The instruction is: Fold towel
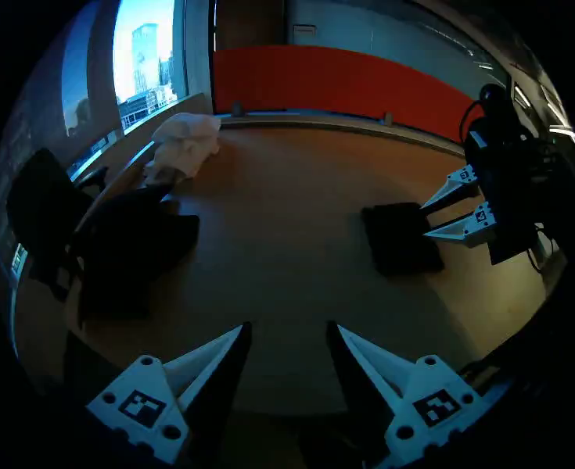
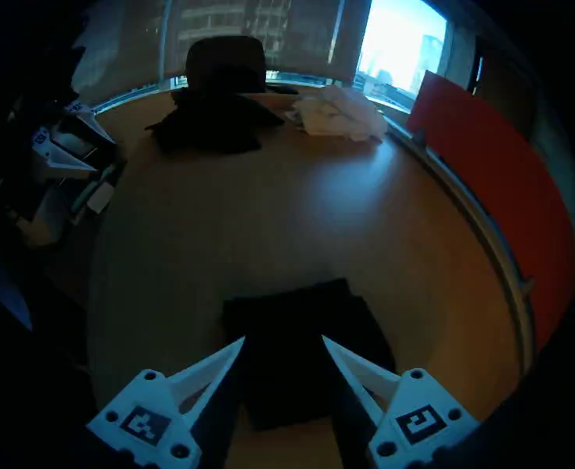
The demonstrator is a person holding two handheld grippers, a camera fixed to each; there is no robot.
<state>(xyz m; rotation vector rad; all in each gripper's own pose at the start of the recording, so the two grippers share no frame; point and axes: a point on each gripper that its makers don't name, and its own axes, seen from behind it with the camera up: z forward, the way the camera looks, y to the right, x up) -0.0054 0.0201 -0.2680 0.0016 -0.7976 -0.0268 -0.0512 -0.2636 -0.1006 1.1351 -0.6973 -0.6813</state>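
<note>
A dark towel (image 1: pixel 400 238) lies folded into a small rectangle on the wooden table (image 1: pixel 287 203), toward its right side. My right gripper (image 1: pixel 425 220) is at the towel's right edge, open, with its fingertips just over the cloth. In the right gripper view the same towel (image 2: pixel 295 320) lies flat right ahead of and beneath my open right gripper (image 2: pixel 283 344), and nothing is pinched. My left gripper (image 1: pixel 287 332) is open near the table's front edge, well short of the towel. It appears far off at the left as my left gripper (image 2: pixel 99 152).
A heap of dark cloth (image 1: pixel 131 242) (image 2: pixel 217 117) sits on the table beside a pile of white cloth (image 1: pixel 184 141) (image 2: pixel 342 113). A dark office chair (image 1: pixel 41 203) (image 2: pixel 224 62) stands behind them by the windows. A red panel (image 1: pixel 342 82) (image 2: pixel 483 172) runs along the table's far edge.
</note>
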